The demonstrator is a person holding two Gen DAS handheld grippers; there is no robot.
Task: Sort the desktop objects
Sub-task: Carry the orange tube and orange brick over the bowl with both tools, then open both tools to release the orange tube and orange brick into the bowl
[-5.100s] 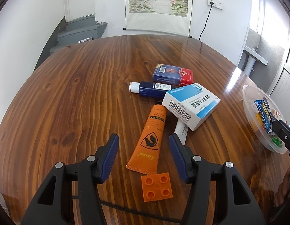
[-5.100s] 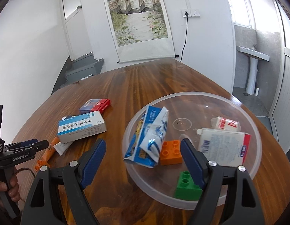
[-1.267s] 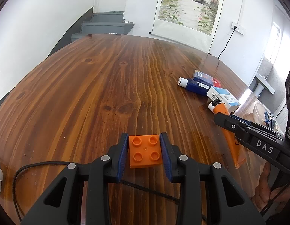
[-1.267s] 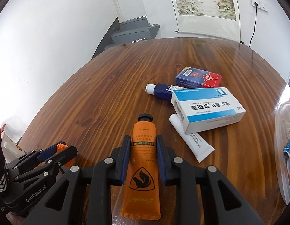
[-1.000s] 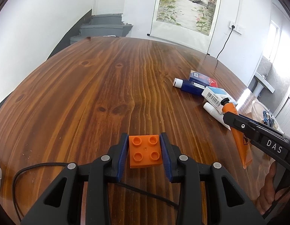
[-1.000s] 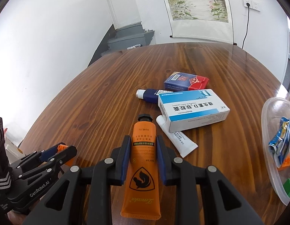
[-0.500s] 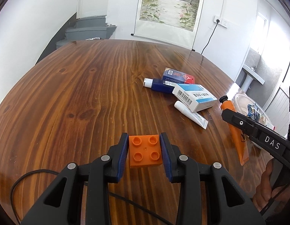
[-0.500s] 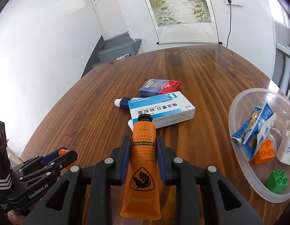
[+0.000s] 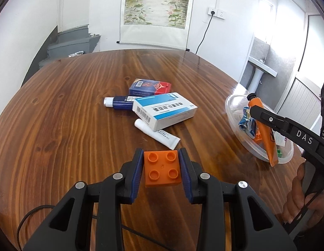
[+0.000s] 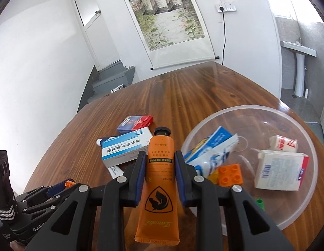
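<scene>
My left gripper [image 9: 161,167] is shut on an orange four-stud brick [image 9: 162,170], held above the wooden table [image 9: 67,108]. My right gripper [image 10: 159,167] is shut on an orange cream tube [image 10: 158,179], cap pointing away, held by the left rim of the clear plastic bowl [image 10: 291,113]. In the left wrist view the tube [image 9: 266,133] hangs over the bowl [image 9: 231,108] at the right. On the table lie a white-and-blue medicine box [image 9: 164,109], a dark blue tube [image 9: 118,102], a white tube [image 9: 157,133] and a blue-and-red card pack [image 9: 150,86].
The bowl holds a blue-white snack packet [image 10: 212,152], an orange brick [image 10: 229,174], a green brick [image 10: 259,202], a small white carton [image 10: 281,170] and a white sachet [image 10: 284,143]. A person's hand [image 9: 297,198] grips the right tool. Bare wood spreads left of the clutter.
Both grippers have swung to the right with their loads. The bowl has come into full view under the right gripper, and the table clutter has slid left in both views.
</scene>
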